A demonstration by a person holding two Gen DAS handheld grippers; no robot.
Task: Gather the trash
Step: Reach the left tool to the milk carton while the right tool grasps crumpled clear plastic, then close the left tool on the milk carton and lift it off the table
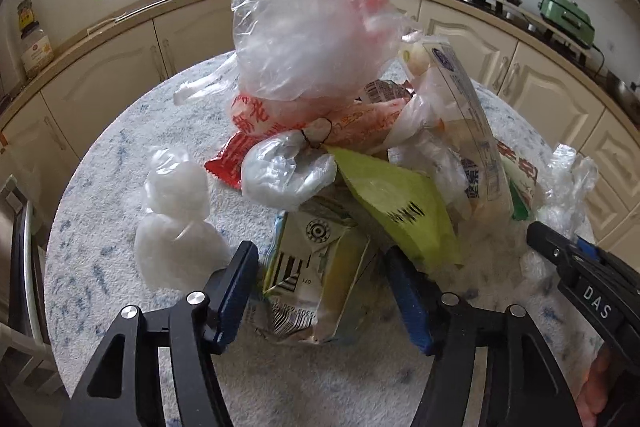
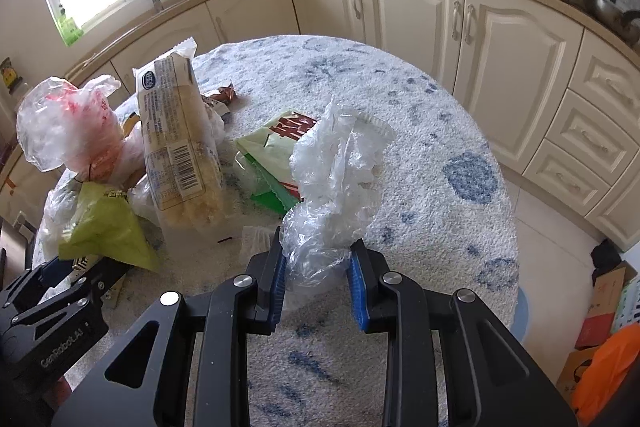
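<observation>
It was a cream-cabinet kitchen with a bright window, and a round tabletop (image 1: 100, 227) covered in blue-speckled white pile held a heap of wrappers. From the left wrist view, the left gripper (image 1: 322, 291) pointed down at the near edge of the heap, its blue-padded fingers (image 1: 232, 291) apart on either side of a yellow barcode packet (image 1: 316, 279); I could not tell whether the pads touched it. A lime-green wrapper (image 1: 392, 203) lay over that packet's far end, a knotted clear bag (image 1: 308, 27) stood tallest behind, and a small white bag (image 1: 176, 219) sat apart to the left. The right gripper (image 1: 560, 251) showed at the right edge. From the right wrist view, the right gripper (image 2: 318, 279) had its fingers (image 2: 278, 287) clamped on the lower end of a crumpled clear plastic bag (image 2: 336, 179), which rose loosely above them, just in front of a green-and-white packet (image 2: 276, 155). A long noodle wrapper (image 2: 180, 143) leaned in the heap to the left. All of it looked feather-light, soft and slippery; such film would likely slide out of a shallow pinch, so bunched folds or a flat sealed edge seemed the best places to take hold.
</observation>
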